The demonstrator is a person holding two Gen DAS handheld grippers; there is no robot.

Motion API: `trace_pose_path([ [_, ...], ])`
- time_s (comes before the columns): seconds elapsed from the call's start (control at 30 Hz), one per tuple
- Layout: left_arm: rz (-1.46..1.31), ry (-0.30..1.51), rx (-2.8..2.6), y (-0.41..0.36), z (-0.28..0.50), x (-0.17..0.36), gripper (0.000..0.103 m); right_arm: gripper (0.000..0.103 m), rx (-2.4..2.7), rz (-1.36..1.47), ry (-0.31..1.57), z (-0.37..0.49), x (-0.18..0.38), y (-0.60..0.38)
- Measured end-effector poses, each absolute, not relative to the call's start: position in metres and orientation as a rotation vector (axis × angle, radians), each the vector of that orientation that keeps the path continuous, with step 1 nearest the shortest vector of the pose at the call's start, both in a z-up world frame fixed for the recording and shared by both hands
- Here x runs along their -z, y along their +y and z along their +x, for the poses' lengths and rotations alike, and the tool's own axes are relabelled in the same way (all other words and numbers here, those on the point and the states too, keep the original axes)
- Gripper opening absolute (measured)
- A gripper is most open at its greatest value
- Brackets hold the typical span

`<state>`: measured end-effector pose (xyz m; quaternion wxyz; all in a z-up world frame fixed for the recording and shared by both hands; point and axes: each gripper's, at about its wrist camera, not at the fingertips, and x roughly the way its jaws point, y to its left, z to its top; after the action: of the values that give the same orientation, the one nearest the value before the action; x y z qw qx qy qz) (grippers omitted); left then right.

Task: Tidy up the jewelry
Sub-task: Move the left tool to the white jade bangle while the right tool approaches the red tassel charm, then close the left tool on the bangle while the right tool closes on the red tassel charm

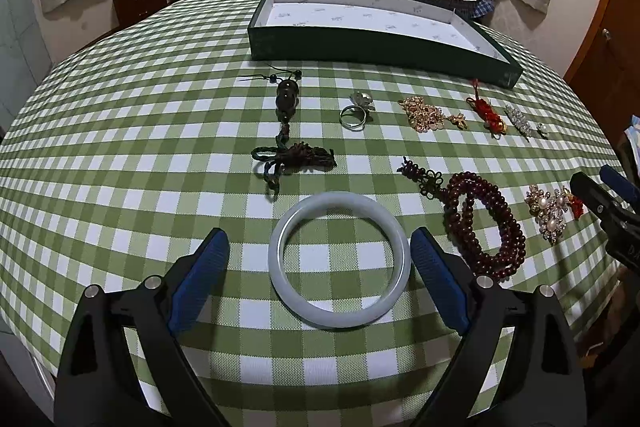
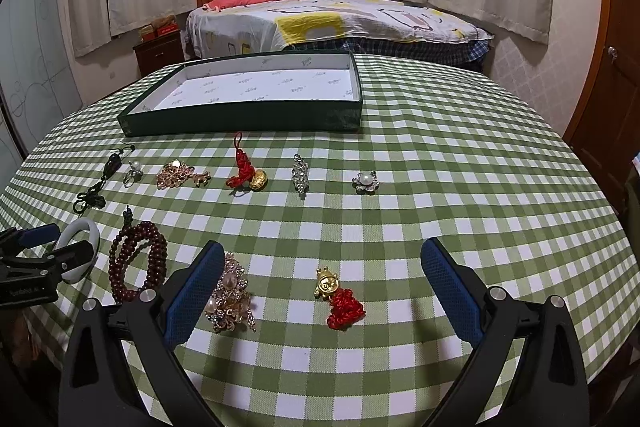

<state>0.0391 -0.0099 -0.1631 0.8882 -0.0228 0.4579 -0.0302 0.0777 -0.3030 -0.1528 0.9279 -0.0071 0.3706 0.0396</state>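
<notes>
A pale jade bangle [image 1: 339, 261] lies flat on the green checked tablecloth between the open fingers of my left gripper [image 1: 320, 245]; the pads do not touch it. My right gripper [image 2: 322, 259] is open, with a gold charm on a red knot [image 2: 338, 297] between its fingers and a pearl brooch [image 2: 232, 293] by the left finger. A dark green box [image 1: 380, 47] with a white lining stands empty at the far side; it also shows in the right wrist view [image 2: 248, 119]. Dark red beads [image 1: 484, 225] lie right of the bangle.
Further jewelry lies in a row before the box: a dark bead pendant with tassel [image 1: 286, 131], a silver ring [image 1: 354, 113], a gold brooch [image 1: 426, 113], a red knot charm [image 2: 244, 171], a crystal brooch [image 2: 300, 173], a pearl flower [image 2: 365, 182]. A bed stands beyond the table.
</notes>
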Motion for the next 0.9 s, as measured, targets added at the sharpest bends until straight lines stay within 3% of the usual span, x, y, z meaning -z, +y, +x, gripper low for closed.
trace_pose_path([
  [0.2, -0.011, 0.942, 0.058, -0.013, 0.038, 0.165, 0.088, 0.095, -0.081, -0.011, 0.766, 0.079, 0.154, -0.304],
  [0.3, -0.015, 0.919, 0.057, -0.009, 0.037, 0.163, 0.069, 0.095, -0.077, -0.005, 0.768, 0.079, 0.154, -0.306],
  [0.57, -0.024, 0.91, 0.04, -0.003, 0.037, 0.162, 0.069, 0.094, -0.065, 0.017, 0.776, 0.081, 0.155, -0.312],
  [0.6, -0.03, 0.91, 0.034, -0.001, 0.037, 0.162, 0.069, 0.09, -0.067, 0.017, 0.778, 0.08, 0.155, -0.312],
  [0.7, -0.037, 0.91, 0.015, 0.003, 0.038, 0.162, 0.069, 0.065, -0.073, 0.022, 0.803, 0.083, 0.16, -0.314],
  [0.8, -0.04, 0.91, 0.009, 0.005, 0.039, 0.162, 0.069, 0.064, -0.075, 0.032, 0.821, 0.084, 0.164, -0.315],
  [0.9, -0.043, 0.91, 0.0, 0.007, 0.039, 0.162, 0.069, 0.055, -0.078, 0.026, 0.829, 0.083, 0.166, -0.316],
])
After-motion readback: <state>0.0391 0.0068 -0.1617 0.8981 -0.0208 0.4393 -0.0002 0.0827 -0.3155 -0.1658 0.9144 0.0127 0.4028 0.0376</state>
